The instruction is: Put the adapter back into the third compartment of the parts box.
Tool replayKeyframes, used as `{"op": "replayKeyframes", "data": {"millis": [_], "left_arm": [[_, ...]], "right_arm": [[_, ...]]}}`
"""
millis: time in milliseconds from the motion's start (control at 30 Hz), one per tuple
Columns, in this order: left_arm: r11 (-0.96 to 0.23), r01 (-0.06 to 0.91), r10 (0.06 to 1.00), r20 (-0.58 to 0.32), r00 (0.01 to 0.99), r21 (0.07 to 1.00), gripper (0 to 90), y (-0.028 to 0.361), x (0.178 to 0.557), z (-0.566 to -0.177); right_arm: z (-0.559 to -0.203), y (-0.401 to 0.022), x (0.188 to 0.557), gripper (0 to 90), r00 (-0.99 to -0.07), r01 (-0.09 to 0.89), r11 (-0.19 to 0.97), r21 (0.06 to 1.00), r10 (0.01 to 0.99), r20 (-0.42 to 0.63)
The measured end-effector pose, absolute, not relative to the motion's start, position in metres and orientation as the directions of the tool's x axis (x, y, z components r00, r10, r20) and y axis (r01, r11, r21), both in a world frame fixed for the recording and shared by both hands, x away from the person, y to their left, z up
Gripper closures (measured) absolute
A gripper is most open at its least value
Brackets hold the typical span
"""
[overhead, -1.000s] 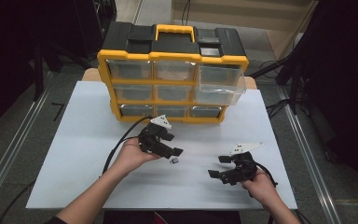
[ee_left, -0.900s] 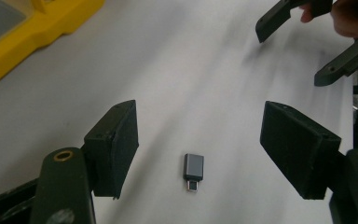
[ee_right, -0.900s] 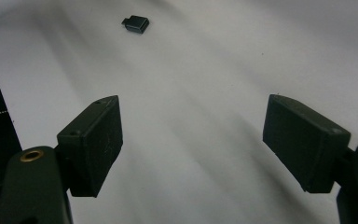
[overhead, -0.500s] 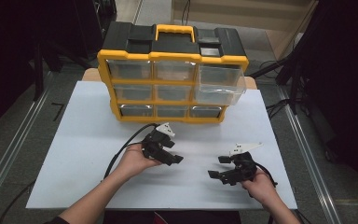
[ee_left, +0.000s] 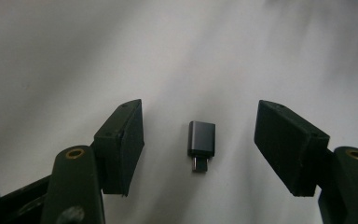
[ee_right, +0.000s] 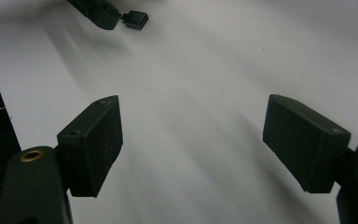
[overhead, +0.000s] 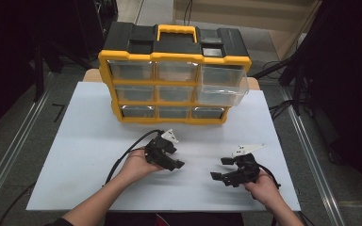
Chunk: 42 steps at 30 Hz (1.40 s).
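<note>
A yellow-and-black drawer organizer (overhead: 174,75) stands on the white board (overhead: 75,141) — one drawer open.

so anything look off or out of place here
One drawer, upper right of the organizer, sticks out while the others sit flush. A small adapter lies loose on the mat, between the open left gripper's jaws, untouched.

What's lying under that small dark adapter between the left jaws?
The adapter lies flat on the white table sheet, between the open jaws and touching neither. The patch directly beneath it is covered.

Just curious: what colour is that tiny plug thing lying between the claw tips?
Dark grey, nearly black adapter with a small metal tip; the left gripper view shows it best.
</note>
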<state>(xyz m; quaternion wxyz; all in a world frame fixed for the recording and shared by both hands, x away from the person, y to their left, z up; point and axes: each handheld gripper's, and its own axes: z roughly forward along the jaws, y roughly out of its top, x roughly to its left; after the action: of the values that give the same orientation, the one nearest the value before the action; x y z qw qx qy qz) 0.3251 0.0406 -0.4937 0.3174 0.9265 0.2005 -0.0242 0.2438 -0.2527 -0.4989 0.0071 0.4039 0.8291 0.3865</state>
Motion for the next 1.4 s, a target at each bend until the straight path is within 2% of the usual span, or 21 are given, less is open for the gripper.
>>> {"op": "replayKeyframes", "data": {"millis": [67, 167, 500, 733, 900, 1133, 1400], "left_arm": [[-0.724, 0.384, 0.358, -0.163, 0.919, 0.573, 35.2, 0.041, 0.325, -0.495], [-0.726, 0.384, 0.361, -0.158, 0.919, 0.571, 40.8, 0.041, 0.324, -0.494], [-0.735, 0.349, 0.388, -0.061, 0.92, 0.582, 51.7, 0.038, 0.313, -0.496], [-0.743, 0.341, 0.388, -0.045, 0.921, 0.577, 63.2, 0.037, 0.311, -0.495], [-0.754, 0.32, 0.379, -0.017, 0.925, 0.573, 66.0, 0.036, 0.309, -0.495], [-0.747, 0.334, 0.385, -0.035, 0.922, 0.575, 76.7, 0.037, 0.31, -0.495], [-0.731, 0.374, 0.391, -0.1, 0.915, 0.57, 77.4, 0.04, 0.318, -0.495]], "right_arm": [[-0.499, -0.253, 0.244, 18.1, -0.674, 0.664, 0.375, 0.647, 0.675, 0.3], [-0.499, -0.253, 0.244, 18.1, -0.673, 0.664, 0.375, 0.647, 0.678, 0.298], [-0.499, -0.254, 0.244, 18.1, -0.67, 0.666, 0.372, 0.646, 0.68, 0.299], [-0.499, -0.254, 0.244, 18.1, -0.669, 0.667, 0.372, 0.646, 0.681, 0.299], [-0.499, -0.254, 0.244, 18.1, -0.67, 0.666, 0.374, 0.645, 0.68, 0.297], [-0.499, -0.254, 0.244, 18.1, -0.67, 0.666, 0.374, 0.645, 0.68, 0.298], [-0.499, -0.254, 0.244, 18.1, -0.671, 0.667, 0.376, 0.644, 0.679, 0.298]]}}
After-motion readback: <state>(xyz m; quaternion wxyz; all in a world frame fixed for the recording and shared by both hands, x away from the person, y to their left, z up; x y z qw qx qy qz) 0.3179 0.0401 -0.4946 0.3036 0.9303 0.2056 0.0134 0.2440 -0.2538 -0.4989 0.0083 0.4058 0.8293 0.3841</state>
